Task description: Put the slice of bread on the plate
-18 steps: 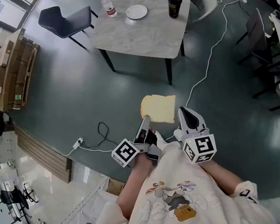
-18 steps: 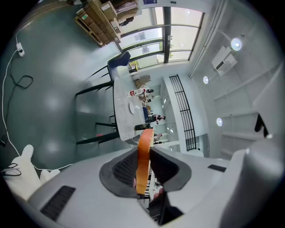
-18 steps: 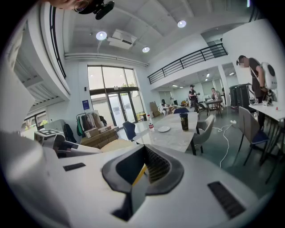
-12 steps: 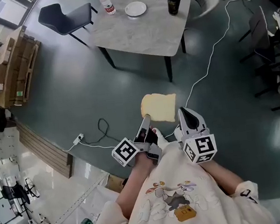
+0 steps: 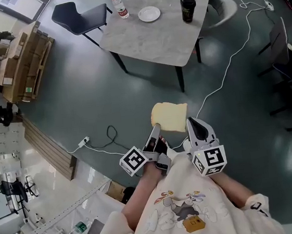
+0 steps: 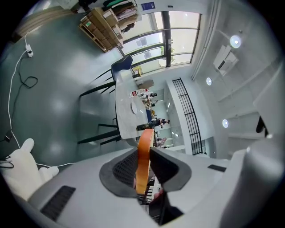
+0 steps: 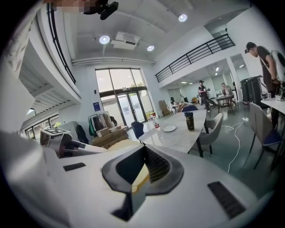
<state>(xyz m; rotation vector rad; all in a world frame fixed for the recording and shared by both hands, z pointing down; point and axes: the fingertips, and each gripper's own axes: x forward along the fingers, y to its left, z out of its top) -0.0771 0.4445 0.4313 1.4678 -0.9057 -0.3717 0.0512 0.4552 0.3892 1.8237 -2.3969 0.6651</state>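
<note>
The left gripper (image 6: 143, 153) has its jaws closed on the slice of bread (image 5: 170, 117). In its own view the slice stands edge-on between the ribbed pads, the orange crust running up past the tips. The head view shows that the grip sits at the near left edge, so most of the slice juts forward unsupported.

The right gripper (image 7: 143, 153) sits just beside the slice's right corner. Its jaws meet at the tips, and pale bread shows through the gap below them. It does not appear to be clamping anything.

The slice looks light and soft. It should sag or tear if it is swung fast, and a hard squeeze would crush the crumb. The crust edge is the firmest place to hold, and that is where the pads are now. A pinch further in, over the crumb, would probably dent it. The surface is dry, so slipping seems a small risk. Bending under its own weight seems the bigger one.

The bread hangs over the bare floor (image 5: 91, 94), well apart from the counter (image 5: 162, 33). The white plate (image 5: 149, 14) waits there between a bottle (image 5: 120, 6) and a dark cup (image 5: 188, 9).
</note>
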